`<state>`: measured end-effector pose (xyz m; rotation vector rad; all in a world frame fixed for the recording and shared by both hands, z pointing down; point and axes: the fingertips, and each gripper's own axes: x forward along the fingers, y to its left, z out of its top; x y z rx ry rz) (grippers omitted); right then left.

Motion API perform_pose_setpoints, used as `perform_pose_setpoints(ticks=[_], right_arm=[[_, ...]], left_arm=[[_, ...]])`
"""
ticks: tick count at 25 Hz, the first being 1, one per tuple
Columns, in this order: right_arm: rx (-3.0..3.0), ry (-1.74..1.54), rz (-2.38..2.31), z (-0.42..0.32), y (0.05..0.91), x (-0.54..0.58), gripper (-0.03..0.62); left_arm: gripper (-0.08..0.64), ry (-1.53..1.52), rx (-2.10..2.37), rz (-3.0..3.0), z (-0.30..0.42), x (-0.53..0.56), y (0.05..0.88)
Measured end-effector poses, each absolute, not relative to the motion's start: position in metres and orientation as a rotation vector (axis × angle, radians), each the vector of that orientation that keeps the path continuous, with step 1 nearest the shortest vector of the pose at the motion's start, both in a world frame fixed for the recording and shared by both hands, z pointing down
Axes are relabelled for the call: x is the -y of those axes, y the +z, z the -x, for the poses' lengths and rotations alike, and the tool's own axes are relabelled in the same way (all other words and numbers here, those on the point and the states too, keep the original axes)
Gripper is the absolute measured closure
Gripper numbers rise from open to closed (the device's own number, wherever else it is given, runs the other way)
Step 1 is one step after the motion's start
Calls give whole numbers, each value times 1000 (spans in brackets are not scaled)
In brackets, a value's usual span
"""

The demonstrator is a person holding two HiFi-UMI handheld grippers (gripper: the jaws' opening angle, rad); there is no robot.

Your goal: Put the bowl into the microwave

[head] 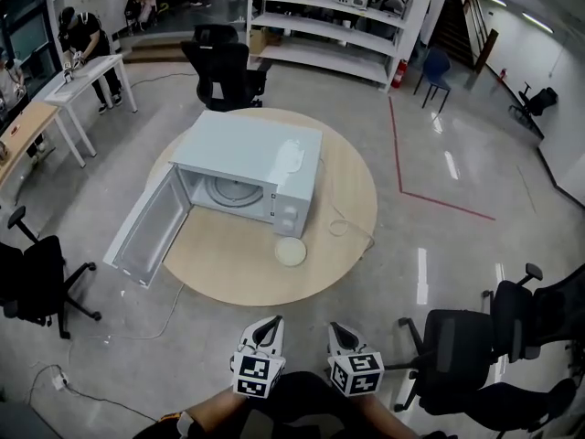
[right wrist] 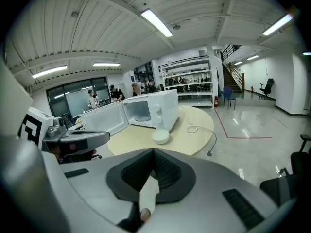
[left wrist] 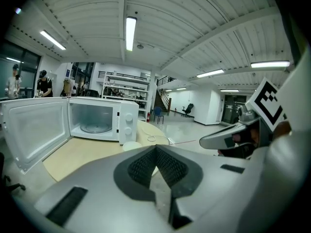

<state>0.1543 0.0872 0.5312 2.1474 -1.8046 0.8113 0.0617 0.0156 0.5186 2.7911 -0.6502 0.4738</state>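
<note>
A white bowl (head: pixel 291 251) rests on the round wooden table (head: pixel 228 263), just in front of the white microwave (head: pixel 251 163). The microwave's door (head: pixel 151 227) hangs wide open to the left, showing the glass turntable inside. Both grippers are low and near me, well short of the table edge. My left gripper (head: pixel 269 330) and right gripper (head: pixel 340 335) are shut and hold nothing. In the left gripper view the bowl (left wrist: pixel 131 145) peeks over the left gripper (left wrist: pixel 156 152). In the right gripper view the bowl (right wrist: pixel 160 137) lies beyond the right gripper (right wrist: pixel 153 154), beside the microwave (right wrist: pixel 153 109).
A coiled power cable (head: pixel 340 227) lies on the table right of the microwave. Black office chairs stand at the left (head: pixel 32 282), right (head: pixel 494 337) and behind the table (head: pixel 224 67). Shelving (head: pixel 329 16) fills the back, and a person (head: pixel 84 39) stands at a far white desk.
</note>
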Motion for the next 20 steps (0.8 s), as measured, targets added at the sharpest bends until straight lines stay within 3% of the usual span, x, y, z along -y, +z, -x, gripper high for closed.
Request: perform_pose_setpoints(ticks=[20], right_arm=[[1713,816,-2229,-133,526,0,576]], left_arm=[[514,404,626,-2789,-22,78,512]])
